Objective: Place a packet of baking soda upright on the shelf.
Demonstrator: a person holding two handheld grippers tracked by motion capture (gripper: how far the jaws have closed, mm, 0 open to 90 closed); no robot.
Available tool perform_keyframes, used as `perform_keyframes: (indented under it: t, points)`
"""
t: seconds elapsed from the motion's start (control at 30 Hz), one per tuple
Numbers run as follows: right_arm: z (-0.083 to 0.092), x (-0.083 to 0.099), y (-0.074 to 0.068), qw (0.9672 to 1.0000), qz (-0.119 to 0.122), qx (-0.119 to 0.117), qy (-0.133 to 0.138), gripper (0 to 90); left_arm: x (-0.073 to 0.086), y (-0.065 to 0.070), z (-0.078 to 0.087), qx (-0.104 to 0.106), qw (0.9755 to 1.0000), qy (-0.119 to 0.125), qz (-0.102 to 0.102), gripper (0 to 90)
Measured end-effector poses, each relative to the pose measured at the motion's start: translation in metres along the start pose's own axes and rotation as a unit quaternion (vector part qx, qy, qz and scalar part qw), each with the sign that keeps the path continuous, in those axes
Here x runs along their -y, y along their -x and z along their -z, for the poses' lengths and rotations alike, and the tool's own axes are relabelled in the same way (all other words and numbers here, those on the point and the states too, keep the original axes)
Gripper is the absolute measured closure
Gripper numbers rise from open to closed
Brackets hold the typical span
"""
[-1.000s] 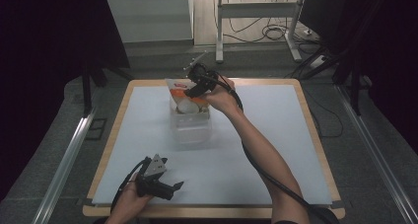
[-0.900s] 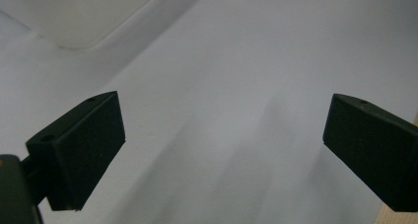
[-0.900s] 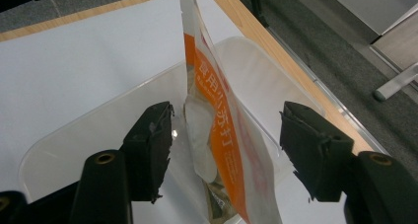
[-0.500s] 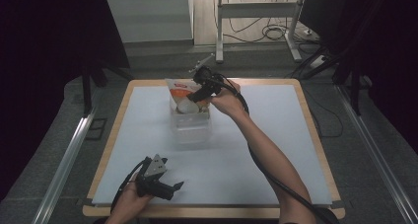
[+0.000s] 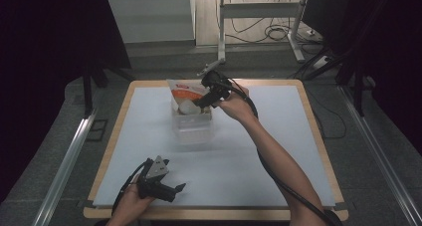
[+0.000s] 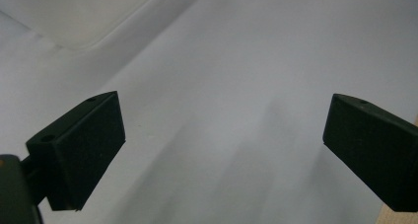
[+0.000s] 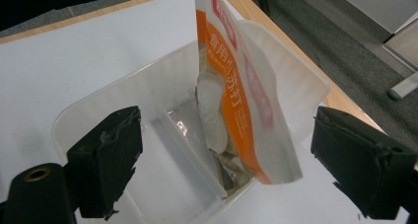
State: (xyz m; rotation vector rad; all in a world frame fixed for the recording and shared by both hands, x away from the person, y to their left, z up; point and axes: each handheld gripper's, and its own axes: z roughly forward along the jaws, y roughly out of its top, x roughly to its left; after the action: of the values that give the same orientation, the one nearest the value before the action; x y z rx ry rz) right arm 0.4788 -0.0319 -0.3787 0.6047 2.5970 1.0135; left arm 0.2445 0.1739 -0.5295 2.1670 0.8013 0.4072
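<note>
Presently on view, item by item:

Table [image 5: 278, 151]: white top with a pale wooden border, seen from above in the high view.

Clear plastic box [image 5: 193, 129]: stands on the white top, toward the far side and left of centre; open at the top. In the right gripper view its translucent walls [image 7: 98, 110] show, with the far corner near the table's wooden edge.

Orange and white pouch [image 5: 185, 90]: stands upright in the far end of the box, leaning against its wall, top edge rising above the rim. In the right gripper view [image 7: 236, 86] it bears red and white print; small pale items lie beside and beneath it in the box, too indistinct to identify.

Right gripper [image 5: 203, 102]: held by the right hand [image 5: 238, 106] over the far end of the box, just beside the pouch. Jaws spread wide in its own view [image 7: 224, 169], nothing held between them; the pouch sits in the gap, apart from both pads.

Left gripper [image 5: 174, 190]: held by the left hand [image 5: 130, 202] low over the near left part of the table, well apart from the box. Jaws wide apart in its own view [image 6: 222, 145], bare white surface between them
</note>
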Motion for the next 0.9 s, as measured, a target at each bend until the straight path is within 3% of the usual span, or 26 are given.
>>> perform_keyframes:
  t: [0.47,0.9]
  points:
    - [0.018,0.015,-0.007,0.9997,0.012,0.0,0.019,7.0,-0.001,-0.001,0.002,0.009,0.9999,0.008,0.007,2.6]
    - [0.034,0.041,-0.004,0.9995,-0.001,0.007,0.031,4.7,-0.001,-0.001,0.001,0.01,0.9999,0.007,0.008,2.8]
